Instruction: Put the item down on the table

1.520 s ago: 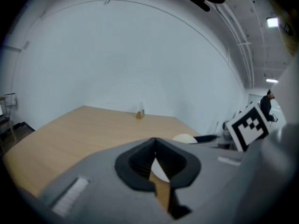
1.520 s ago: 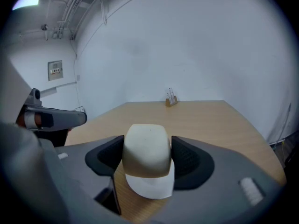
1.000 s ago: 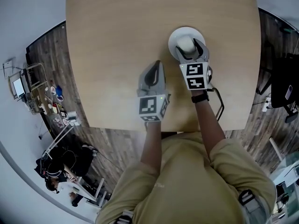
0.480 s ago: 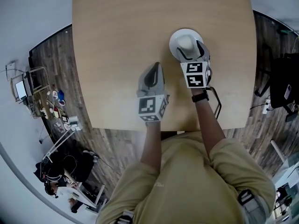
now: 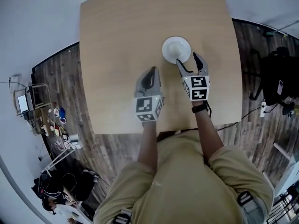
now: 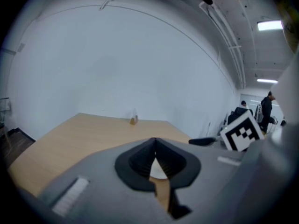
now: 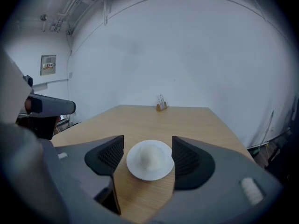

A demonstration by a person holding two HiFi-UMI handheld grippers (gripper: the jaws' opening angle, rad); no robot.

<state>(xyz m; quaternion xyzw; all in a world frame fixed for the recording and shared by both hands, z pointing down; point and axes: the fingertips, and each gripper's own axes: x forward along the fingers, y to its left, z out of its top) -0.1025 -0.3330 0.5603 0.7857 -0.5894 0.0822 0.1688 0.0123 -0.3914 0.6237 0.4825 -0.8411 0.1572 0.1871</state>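
Nearest, the left tool (image 6: 155, 144) is pressed together with nothing between its jaws. It is held over the counter (image 5: 107, 45), just beside the right tool (image 5: 190, 63). The right tool is spread wide and grips nothing.

Just ahead of the right tool's jaw tips sits the white item (image 7: 149, 158), its near edge at the mouth of the gap and touching neither pad. It is a round flat brim with a soft dome at its middle, lying flat on the counter. Whether it is a hat-like piece or a shallow dish with a lump in it, I cannot tell.

By my reading the put-down itself is done: the item bears on the counter and no jaw holds it. What remains is the retreat. That calls for drawing the right tool straight back along its own line, jaws kept apart, so neither pad clips the brim and slides it.

Far beyond the tool, at the counter's far edge, a small holder (image 7: 161, 105) stands with a few thin upright pieces in it. They are too small to identify.
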